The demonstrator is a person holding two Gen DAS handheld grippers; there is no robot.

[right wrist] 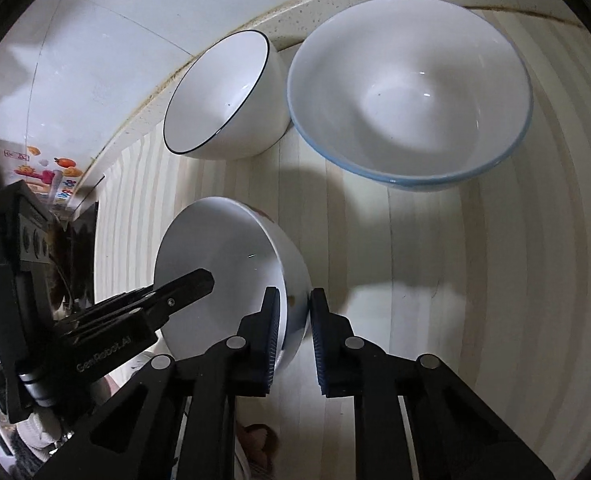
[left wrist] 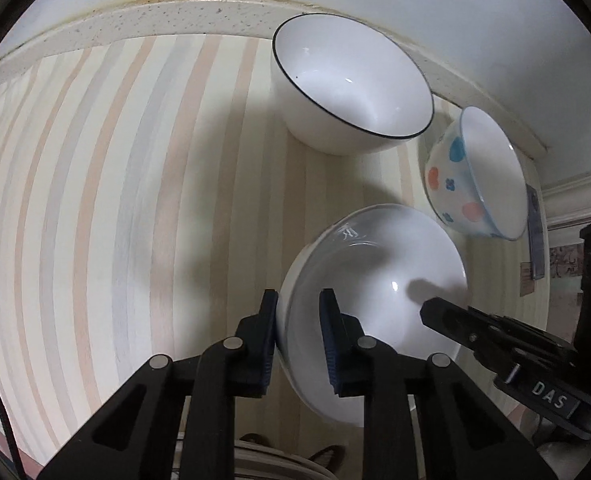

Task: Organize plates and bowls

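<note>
Both grippers hold one plain white bowl [left wrist: 375, 280] by opposite sides of its rim, above the striped countertop. My left gripper [left wrist: 298, 300] is shut on its left rim. My right gripper [right wrist: 294, 298] is shut on its right rim, where the same bowl [right wrist: 223, 248] shows. Behind stands a white bowl with a black rim [left wrist: 351, 84], also in the right wrist view [right wrist: 223, 96]. A dotted bowl with a blue rim [left wrist: 475, 176] stands at the right, large in the right wrist view [right wrist: 411, 84].
The striped countertop [left wrist: 115, 200] ends at a speckled back ledge [left wrist: 155, 16] below a white tiled wall. A dark flat device [left wrist: 535, 232] lies at the counter's right edge. The counter's left edge [right wrist: 99, 216] drops off beside cluttered shelves.
</note>
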